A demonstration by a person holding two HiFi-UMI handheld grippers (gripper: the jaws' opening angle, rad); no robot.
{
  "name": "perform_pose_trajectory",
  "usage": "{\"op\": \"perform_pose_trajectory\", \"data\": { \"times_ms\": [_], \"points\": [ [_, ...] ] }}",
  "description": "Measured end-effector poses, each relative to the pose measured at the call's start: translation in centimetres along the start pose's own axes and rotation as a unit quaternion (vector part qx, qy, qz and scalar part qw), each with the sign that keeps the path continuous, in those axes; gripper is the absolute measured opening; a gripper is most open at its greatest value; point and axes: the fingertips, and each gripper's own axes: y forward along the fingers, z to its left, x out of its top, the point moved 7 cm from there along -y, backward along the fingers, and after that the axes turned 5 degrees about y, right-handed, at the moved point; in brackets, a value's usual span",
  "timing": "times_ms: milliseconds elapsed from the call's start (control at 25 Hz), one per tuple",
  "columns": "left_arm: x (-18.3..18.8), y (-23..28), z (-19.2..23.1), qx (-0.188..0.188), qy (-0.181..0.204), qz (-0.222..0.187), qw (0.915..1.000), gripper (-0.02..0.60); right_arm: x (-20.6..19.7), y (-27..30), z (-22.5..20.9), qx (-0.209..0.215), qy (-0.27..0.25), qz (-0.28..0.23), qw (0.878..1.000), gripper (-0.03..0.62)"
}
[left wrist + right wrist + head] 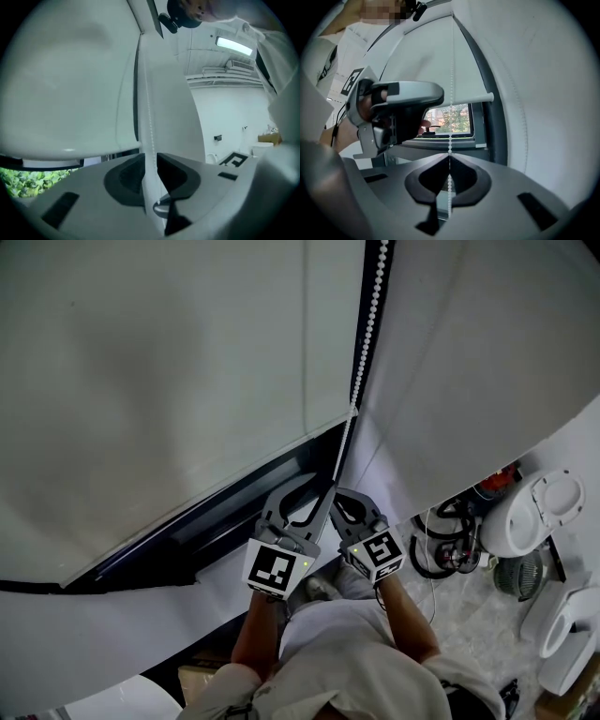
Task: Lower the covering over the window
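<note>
Nearest, a pale shirt [361, 657] and two bare forearms reaching up. Just beyond, right gripper [450, 158] pinched tight on the bead chain [451, 75], jaws fully together around the beads. Beside it, left gripper [148, 158] with jaws partly apart, the same chain running loose through the gap, pads not pressing it. Further up, chain hanging straight beside the dark window frame [234, 517]. Behind that, white roller blind [159, 381] low over the window, bottom bar level, a strip of glass and green trees [452, 117] uncovered beneath.
</note>
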Motion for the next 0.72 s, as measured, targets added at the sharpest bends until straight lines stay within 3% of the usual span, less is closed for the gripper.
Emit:
{"op": "perform_pose_trajectory", "data": {
  "times_ms": [240,400,720],
  "points": [
    [0.8,2.2,0.0,-0.013,0.006,-0.002,0.9999,0.083,0.0,0.0,0.3,-0.001,-0.004,0.002,1.0,-0.003],
    [0.2,2.7,-0.3,0.005,-0.005,0.009,0.9999,0.02,-0.1,0.2,0.4,-0.002,-0.002,0.004,1.0,-0.003],
    [-4.3,2.3,-1.1,0.013,-0.023,0.061,0.9978,0.015,-4.3,1.0,0.1,-0.008,0.012,0.065,0.998,-0.004]
  ]
}}
